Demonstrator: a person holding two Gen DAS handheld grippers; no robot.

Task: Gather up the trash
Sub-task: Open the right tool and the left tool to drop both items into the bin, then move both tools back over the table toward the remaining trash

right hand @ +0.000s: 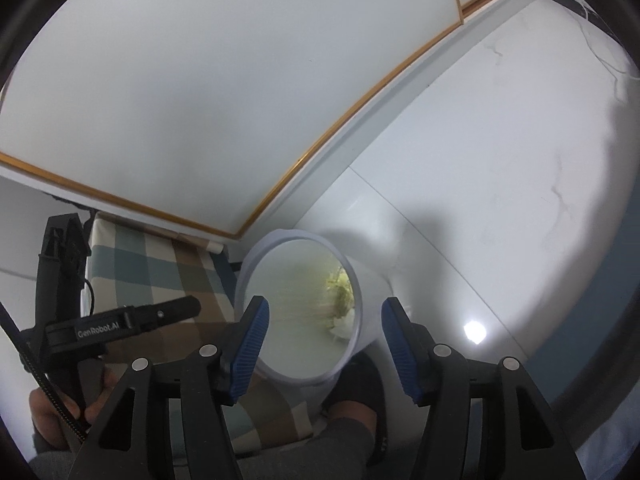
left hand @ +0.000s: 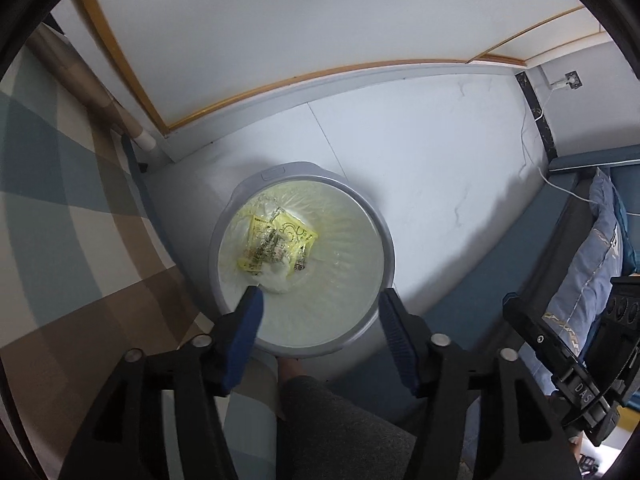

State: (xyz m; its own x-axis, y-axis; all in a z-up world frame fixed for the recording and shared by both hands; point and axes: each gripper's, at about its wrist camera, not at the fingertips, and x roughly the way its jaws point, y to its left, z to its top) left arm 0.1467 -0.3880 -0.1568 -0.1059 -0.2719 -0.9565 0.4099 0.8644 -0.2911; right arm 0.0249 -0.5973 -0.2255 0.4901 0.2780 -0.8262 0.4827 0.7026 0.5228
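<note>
Your left gripper (left hand: 322, 312) points steeply down over the bin. Jaws are spread about half way, nothing between the blue pads (left hand: 250, 320), nothing held. Below them in the left wrist view: your grey trouser leg (left hand: 340, 428) and a bit of foot right at the bin's near rim.

Your right gripper (right hand: 324, 326) is also about half open and empty. It sits above and to the side of the bin, looking in at an angle. Your left hand (right hand: 60, 412) with its gripper body shows at the lower left of that view; a dark shoe (right hand: 360, 380) sits beside the bin wall.

Trash bin (left hand: 384, 240): round, grey rim, clear liner bag (left hand: 344, 280) inside, standing on the white floor (left hand: 420, 152). Contents, from the left wrist view:
- yellow printed wrappers (left hand: 280, 244), crumpled, lying left of centre at the bottom
- white tissue wad (left hand: 278, 276) touching the wrappers on the near side

From the right wrist view the same trash is blurred, seen only as a yellow-white patch against the bin's right inner wall.

Left of the bin: a checked cloth (left hand: 60, 208) in blue, brown and cream, close to the rim. Right of it: a blue bed edge with a light blue pillow (left hand: 592, 264). Behind the bin: white wall panel with a wood-coloured trim (left hand: 320, 72), and a white cable (left hand: 536, 140) running down from a wall socket in the far corner.
</note>
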